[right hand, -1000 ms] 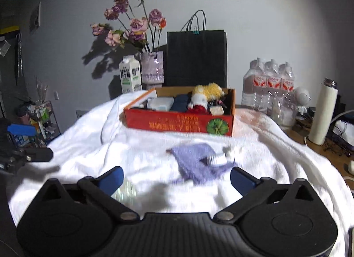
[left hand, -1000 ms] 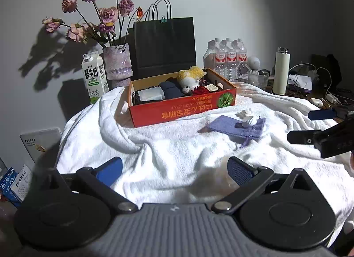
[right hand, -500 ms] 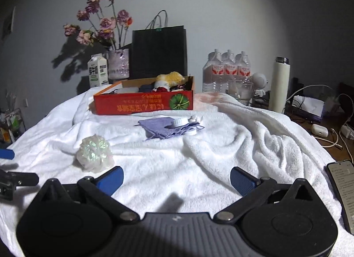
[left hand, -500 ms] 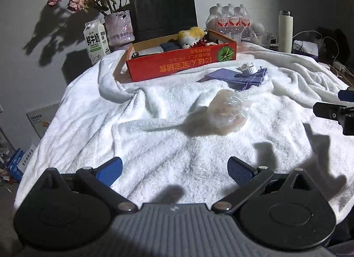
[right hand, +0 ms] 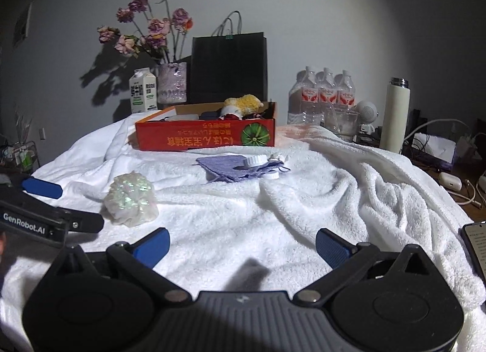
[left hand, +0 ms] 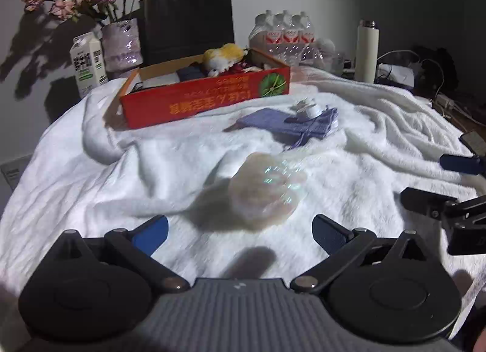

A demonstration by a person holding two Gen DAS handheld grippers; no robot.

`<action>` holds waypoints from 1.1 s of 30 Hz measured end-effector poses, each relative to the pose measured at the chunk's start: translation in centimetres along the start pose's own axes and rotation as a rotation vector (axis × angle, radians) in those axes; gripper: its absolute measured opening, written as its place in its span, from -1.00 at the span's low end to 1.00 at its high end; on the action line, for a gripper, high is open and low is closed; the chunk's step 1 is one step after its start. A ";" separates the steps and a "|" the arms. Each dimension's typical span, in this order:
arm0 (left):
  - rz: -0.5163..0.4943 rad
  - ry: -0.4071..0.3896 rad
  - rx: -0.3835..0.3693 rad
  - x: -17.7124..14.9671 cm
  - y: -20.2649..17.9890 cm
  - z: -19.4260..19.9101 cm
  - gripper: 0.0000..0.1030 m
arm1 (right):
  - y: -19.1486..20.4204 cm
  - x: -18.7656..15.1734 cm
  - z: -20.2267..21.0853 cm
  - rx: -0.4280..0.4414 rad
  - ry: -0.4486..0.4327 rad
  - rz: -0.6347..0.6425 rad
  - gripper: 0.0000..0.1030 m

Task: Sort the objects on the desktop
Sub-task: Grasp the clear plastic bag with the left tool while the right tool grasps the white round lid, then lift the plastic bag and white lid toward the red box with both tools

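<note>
Now L tool (left hand: 240, 232) closer to iridescent ball (left hand: 264, 191) | both tools open

Left claw (left hand: 240, 232) has closed in on the iridescent ball (left hand: 263, 189) — nearer, lower.

Iridescent, crinkled translucent pouf (right hand: 131, 200) lies loose on white towel. Purple knitted drawstring pouch (right hand: 235, 167) lies flat beyond it, white round lidded case (right hand: 255, 160) resting on top. Open red cardboard box (right hand: 206, 136) sits behind, holding yellow-and-white plush toy (right hand: 241, 103) and dark items.
</note>
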State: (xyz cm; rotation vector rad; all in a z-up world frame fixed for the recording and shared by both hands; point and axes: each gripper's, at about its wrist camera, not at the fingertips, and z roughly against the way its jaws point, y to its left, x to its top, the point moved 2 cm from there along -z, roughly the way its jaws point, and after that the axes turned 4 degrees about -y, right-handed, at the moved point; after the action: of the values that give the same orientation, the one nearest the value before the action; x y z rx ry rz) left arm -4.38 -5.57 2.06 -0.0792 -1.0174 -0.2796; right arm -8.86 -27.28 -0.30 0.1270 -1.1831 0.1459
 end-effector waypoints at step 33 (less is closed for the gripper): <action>0.169 -0.026 0.048 4.3 1.9 -1.9 -0.26 | -0.4 7.9 -9.6 0.119 -0.012 -0.049 -0.24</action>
State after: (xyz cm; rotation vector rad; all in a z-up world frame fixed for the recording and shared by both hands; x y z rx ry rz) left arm -0.24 -4.94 4.80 -0.1249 -1.0363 -0.1006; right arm 2.91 -25.60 3.39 0.2617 -1.1827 0.1732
